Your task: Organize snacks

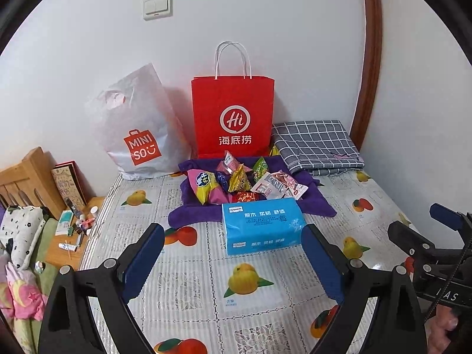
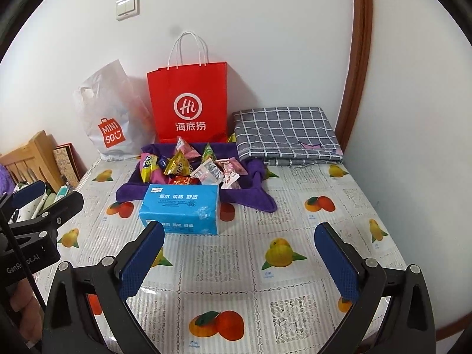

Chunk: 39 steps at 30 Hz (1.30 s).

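Several snack packets (image 1: 236, 181) (image 2: 191, 168) lie piled on a purple cloth (image 1: 318, 203) (image 2: 259, 200) at the back of the table. A blue tissue pack (image 1: 262, 225) (image 2: 181, 209) lies just in front of the pile. Behind stand a red paper bag (image 1: 233, 115) (image 2: 188, 100) and a white MINISO plastic bag (image 1: 138, 132) (image 2: 109, 118). My left gripper (image 1: 233, 246) is open over the tablecloth, short of the tissue pack, nothing between its fingers. My right gripper (image 2: 239, 246) is open too, empty, to the right of the tissue pack.
A folded grey checked cloth (image 1: 315, 144) (image 2: 286, 135) lies at the back right by a wooden frame. The fruit-print tablecloth (image 1: 188, 289) (image 2: 224, 265) covers the table. Left of the table sit a wooden rack, a book and small toiletries (image 1: 73, 224).
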Each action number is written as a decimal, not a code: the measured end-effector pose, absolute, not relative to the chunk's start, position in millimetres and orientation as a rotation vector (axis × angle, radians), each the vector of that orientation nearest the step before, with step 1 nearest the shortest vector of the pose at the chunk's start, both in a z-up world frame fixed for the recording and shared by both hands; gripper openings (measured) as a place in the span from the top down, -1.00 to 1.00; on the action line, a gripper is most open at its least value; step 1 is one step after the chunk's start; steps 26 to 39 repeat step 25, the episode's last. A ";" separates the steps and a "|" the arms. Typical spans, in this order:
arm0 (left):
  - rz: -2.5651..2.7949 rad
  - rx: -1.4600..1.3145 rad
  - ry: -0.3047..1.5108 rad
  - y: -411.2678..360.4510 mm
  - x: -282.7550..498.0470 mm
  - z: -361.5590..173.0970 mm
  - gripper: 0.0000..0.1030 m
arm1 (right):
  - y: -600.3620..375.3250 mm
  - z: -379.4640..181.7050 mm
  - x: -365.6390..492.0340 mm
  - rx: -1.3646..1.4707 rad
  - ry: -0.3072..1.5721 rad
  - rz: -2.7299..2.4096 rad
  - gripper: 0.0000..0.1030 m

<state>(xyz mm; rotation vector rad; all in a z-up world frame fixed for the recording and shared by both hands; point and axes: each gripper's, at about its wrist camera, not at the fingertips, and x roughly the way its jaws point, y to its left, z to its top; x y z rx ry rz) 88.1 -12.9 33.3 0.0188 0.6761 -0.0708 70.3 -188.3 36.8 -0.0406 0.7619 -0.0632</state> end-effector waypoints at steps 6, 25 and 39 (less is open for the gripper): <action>-0.071 0.020 0.674 -13.1 87.0 33.4 -0.82 | -189.0 38.6 67.6 -0.034 0.753 -0.060 -0.95; -0.069 0.017 0.672 -11.6 87.1 33.8 -0.82 | -190.6 40.4 67.9 -0.022 0.751 -0.070 -0.95; -0.069 0.017 0.672 -11.6 87.1 33.8 -0.82 | -190.6 40.4 67.9 -0.022 0.751 -0.070 -0.95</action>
